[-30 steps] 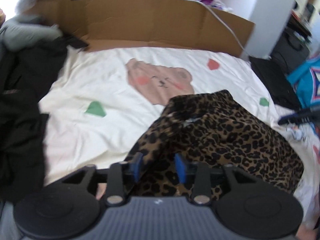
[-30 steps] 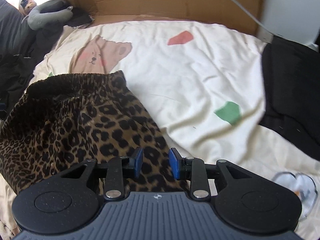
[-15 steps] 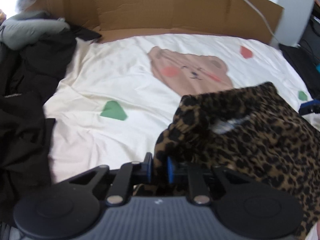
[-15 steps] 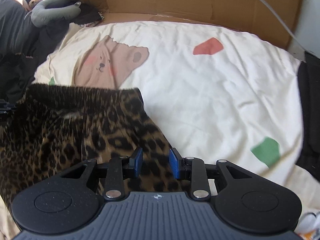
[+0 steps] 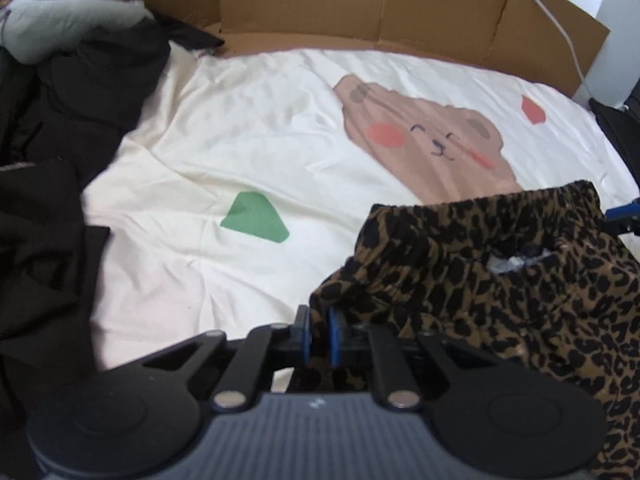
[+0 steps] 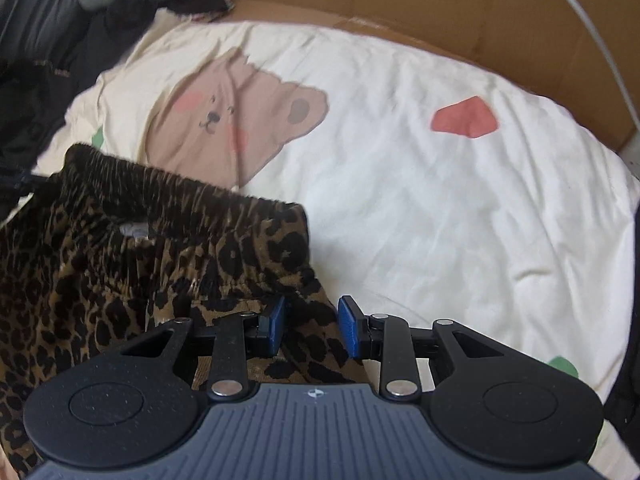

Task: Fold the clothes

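A leopard-print garment (image 5: pixel 500 264) with an elastic waistband lies on a cream bed sheet (image 5: pixel 224 152) with a bear print. My left gripper (image 5: pixel 319 335) is shut on the garment's left waistband corner. In the right wrist view the same garment (image 6: pixel 120 264) fills the lower left. My right gripper (image 6: pixel 311 326) is open, its blue pads straddling the garment's right edge below the waistband. The right gripper's tip shows at the far right of the left wrist view (image 5: pixel 624 216).
Black and grey clothes (image 5: pixel 48 128) are piled along the sheet's left side. A cardboard wall (image 5: pixel 360 4) with a white cable (image 5: pixel 560 28) runs along the back. Dark fabric (image 6: pixel 630 340) lies at the right edge.
My left gripper has closed on the garment's waistband corner and lifted it. The right gripper moved forward along the garment's right edge toward the waistband, staying open.
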`<control>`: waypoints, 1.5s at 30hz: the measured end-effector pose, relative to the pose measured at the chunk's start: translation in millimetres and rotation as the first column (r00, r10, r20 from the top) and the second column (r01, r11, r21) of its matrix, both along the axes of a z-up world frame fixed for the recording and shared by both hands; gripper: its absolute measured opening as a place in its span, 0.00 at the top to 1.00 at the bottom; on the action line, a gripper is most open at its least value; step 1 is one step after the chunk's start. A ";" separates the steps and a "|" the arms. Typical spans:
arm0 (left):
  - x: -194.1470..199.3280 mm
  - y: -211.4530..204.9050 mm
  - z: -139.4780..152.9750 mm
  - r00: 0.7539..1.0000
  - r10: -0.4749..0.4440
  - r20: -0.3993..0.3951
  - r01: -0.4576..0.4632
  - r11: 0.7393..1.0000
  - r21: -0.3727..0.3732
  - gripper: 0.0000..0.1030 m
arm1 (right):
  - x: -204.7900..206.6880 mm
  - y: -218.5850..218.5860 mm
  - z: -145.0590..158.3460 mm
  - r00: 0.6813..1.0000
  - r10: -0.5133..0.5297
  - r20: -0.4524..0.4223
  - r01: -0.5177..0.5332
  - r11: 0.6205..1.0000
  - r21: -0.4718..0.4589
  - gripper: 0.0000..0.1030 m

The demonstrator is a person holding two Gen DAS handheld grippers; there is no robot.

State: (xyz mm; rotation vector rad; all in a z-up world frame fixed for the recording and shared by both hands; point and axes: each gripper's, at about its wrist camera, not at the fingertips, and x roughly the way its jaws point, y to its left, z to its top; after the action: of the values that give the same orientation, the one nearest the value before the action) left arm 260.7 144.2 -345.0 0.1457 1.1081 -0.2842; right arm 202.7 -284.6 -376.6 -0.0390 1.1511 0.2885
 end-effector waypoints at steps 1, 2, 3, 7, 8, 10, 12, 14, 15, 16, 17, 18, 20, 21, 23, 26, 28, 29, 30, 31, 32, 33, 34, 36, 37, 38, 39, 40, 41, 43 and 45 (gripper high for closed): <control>2.4 1.6 -3.5 1.000 0.003 -0.005 -0.003 1.000 -0.005 0.90 | 2.3 2.6 -2.8 1.000 0.012 -0.007 -0.012 1.000 -0.013 0.65; 4.7 2.3 -7.2 1.000 0.002 -0.008 -0.002 1.000 -0.005 0.90 | 4.5 4.4 -5.6 1.000 0.020 -0.014 -0.020 1.000 -0.021 0.65; 7.1 2.6 -10.5 1.000 -0.003 -0.009 0.003 1.000 -0.001 0.90 | 6.5 5.3 -8.6 0.999 0.027 -0.023 -0.028 0.999 -0.023 0.66; 10.5 4.4 -4.5 1.000 -0.004 -0.001 0.004 1.000 -0.003 0.90 | 11.9 10.5 -9.1 0.997 0.068 -0.023 -0.070 0.996 -0.059 0.90; 10.7 5.1 -0.4 1.000 -0.002 0.005 0.002 1.000 -0.006 0.88 | 12.4 9.2 -6.6 0.998 0.065 -0.013 -0.065 0.996 -0.061 0.91; 7.3 4.3 9.7 0.999 -0.019 0.030 0.019 1.000 -0.003 0.87 | 13.8 3.9 -2.8 0.999 0.040 0.005 -0.039 0.997 -0.059 0.94; 3.4 0.9 16.3 0.998 -0.055 0.036 0.055 0.998 -0.005 0.74 | 15.9 -2.6 -1.3 1.000 0.006 0.014 -0.005 0.999 -0.051 0.94; -0.3 -8.9 13.3 0.992 -0.120 0.031 0.119 0.993 0.013 0.45 | 17.4 -4.7 -2.9 1.000 -0.007 0.008 0.008 0.999 -0.041 0.94; -2.5 -15.2 9.0 0.987 -0.155 0.035 0.154 0.987 0.037 0.44 | 18.0 -5.0 -4.0 1.000 -0.012 0.005 0.012 0.999 -0.036 0.94; -2.1 -18.4 3.4 0.985 -0.169 0.031 0.167 0.985 0.049 0.44 | 18.4 -4.8 -5.1 1.000 -0.017 0.000 0.017 0.999 -0.030 0.93; -1.1 -20.9 -2.4 0.984 -0.177 0.026 0.175 0.983 0.059 0.44 | 18.8 -4.7 -6.3 1.000 -0.022 -0.005 0.022 0.999 -0.024 0.89; -0.1 -23.4 -8.2 0.983 -0.185 0.021 0.183 0.981 0.068 0.44 | 19.0 -4.6 -7.2 1.000 -0.025 -0.008 0.025 1.000 -0.019 0.87; 5.5 -21.2 -16.5 0.986 -0.164 0.010 0.163 0.986 0.039 0.44 | 19.5 -4.6 -8.0 1.000 -0.017 0.007 0.018 1.000 -0.016 0.72; 8.5 -19.3 -20.1 0.988 -0.152 0.005 0.152 0.988 0.024 0.44 | 20.1 -4.9 -8.8 1.000 -0.012 0.013 0.012 1.000 -0.016 0.65; 13.4 -15.7 -26.1 0.989 -0.148 -0.009 0.148 0.989 -0.004 0.45 | 22.8 -5.8 -13.8 1.000 -0.007 0.005 0.007 1.000 -0.014 0.65; 19.3 -10.6 -29.9 0.989 -0.147 -0.027 0.146 0.988 -0.051 0.53 | 22.5 -4.7 -19.6 1.000 -0.013 -0.003 0.013 1.000 0.021 0.69; 22.0 -9.4 -27.7 0.988 -0.152 -0.036 0.150 0.986 -0.071 0.75 | 19.8 -1.3 -20.5 1.000 0.011 0.002 -0.011 0.999 0.035 0.83; 23.4 -8.7 -26.5 0.987 -0.155 -0.040 0.152 0.985 -0.080 0.88 | 18.7 0.8 -19.9 1.000 0.030 0.007 -0.030 0.999 0.018 0.91; 24.4 -8.9 -24.6 0.987 -0.155 -0.036 0.152 0.985 -0.079 0.89 | 18.2 1.9 -18.8 0.999 0.042 0.011 -0.042 0.999 0.005 0.94; 25.8 -8.5 -21.4 0.988 -0.152 -0.023 0.150 0.986 -0.078 0.91 | 19.3 -0.1 -16.0 0.999 0.033 0.018 -0.033 0.999 0.003 0.94; 27.1 -7.6 -17.8 0.990 -0.144 -0.008 0.143 0.987 -0.080 0.92 | 20.3 -3.5 -11.3 0.999 0.015 0.033 -0.015 1.000 0.000 0.95; 29.5 -6.6 -13.7 0.991 -0.132 0.007 0.132 0.988 -0.085 0.93 | 21.3 -6.9 -6.7 0.999 -0.004 0.048 0.004 1.000 -0.003 0.96; 31.1 -6.0 -9.0 0.992 -0.120 0.024 0.122 0.988 -0.092 0.93 | 22.2 -9.9 -2.1 0.998 -0.020 0.063 0.020 1.000 -0.007 0.96; 34.1 -6.8 0.0 0.993 -0.106 0.054 0.112 0.988 -0.105 0.94 | 23.1 -13.6 6.7 0.995 -0.036 0.092 0.038 0.999 -0.024 0.96; 35.9 -8.6 4.0 0.992 -0.106 0.066 0.113 0.988 -0.110 0.94 | 24.1 -15.0 9.0 0.994 -0.041 0.100 0.045 0.998 -0.035 0.97; 37.5 -11.5 6.7 0.991 -0.112 0.074 0.120 0.987 -0.108 0.94 | 25.1 -16.4 11.4 0.993 -0.046 0.108 0.051 0.998 -0.046 0.97; 38.9 -15.0 8.6 0.989 -0.121 0.082 0.129 0.986 -0.104 0.94 | 26.6 -18.0 13.4 0.992 -0.053 0.115 0.060 0.997 -0.058 0.97; 40.3 -18.9 10.5 0.987 -0.129 0.090 0.138 0.985 -0.101 0.94 | 29.0 -19.8 14.4 0.991 -0.064 0.119 0.072 0.995 -0.071 0.97; 43.0 -22.1 12.1 0.987 -0.132 0.097 0.142 0.984 -0.103 0.94 | 31.5 -21.4 15.5 0.990 -0.071 0.124 0.082 0.993 -0.084 0.97; 49.2 -28.0 15.3 0.985 -0.131 0.112 0.144 0.983 -0.112 0.94 | 36.9 -24.2 19.5 0.987 -0.079 0.138 0.095 0.989 -0.114 0.97; 56.7 -34.1 19.3 0.983 -0.131 0.130 0.147 0.982 -0.117 0.94 | 43.0 -27.1 24.8 0.984 -0.084 0.155 0.107 0.984 -0.144 0.97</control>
State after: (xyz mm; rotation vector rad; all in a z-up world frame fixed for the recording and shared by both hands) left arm 317.4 110.1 -325.7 0.1265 0.9571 -0.4642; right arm 245.7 -311.7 -351.7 -0.1367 1.0221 0.1101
